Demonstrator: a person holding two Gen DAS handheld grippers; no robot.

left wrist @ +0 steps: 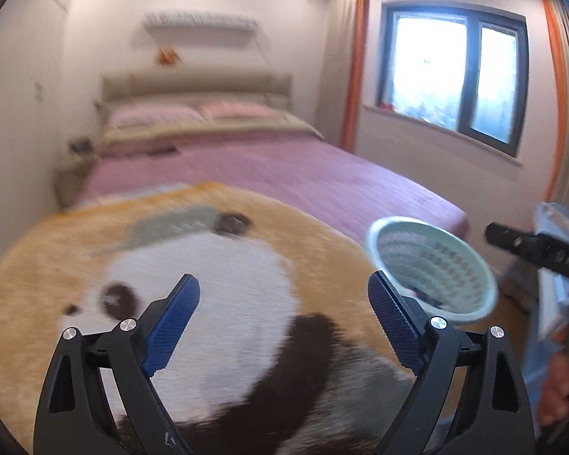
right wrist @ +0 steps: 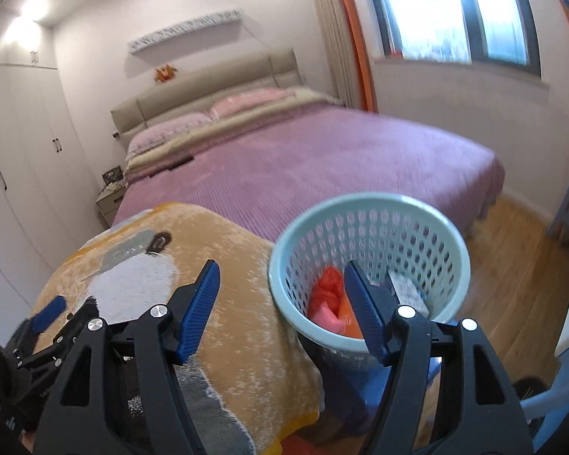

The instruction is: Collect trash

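1. Both grippers look empty to me. My left gripper [left wrist: 284, 318] has its jaws wide apart over the blanket [left wrist: 76, 265], nothing between the pads; my right gripper [right wrist: 282, 303] also stands apart, with nothing pinched.
2. Just past my right gripper's right finger is the basket [right wrist: 368, 227], pale green and standing at the near right corner of the blanket, beside the bed [right wrist: 322, 159].
3. Trash is already in it: a red bag [right wrist: 328, 284], something pink and orange under it, and a small box [right wrist: 406, 288] on the right side. I judge that part done.
4. On the blanket and the bed cover I see no loose trash. The left view is blurred, so small scraps could escape me.
5. My guess: collecting is nearly finished, with only a check of the floor [right wrist: 512, 258] and hidden spots left.
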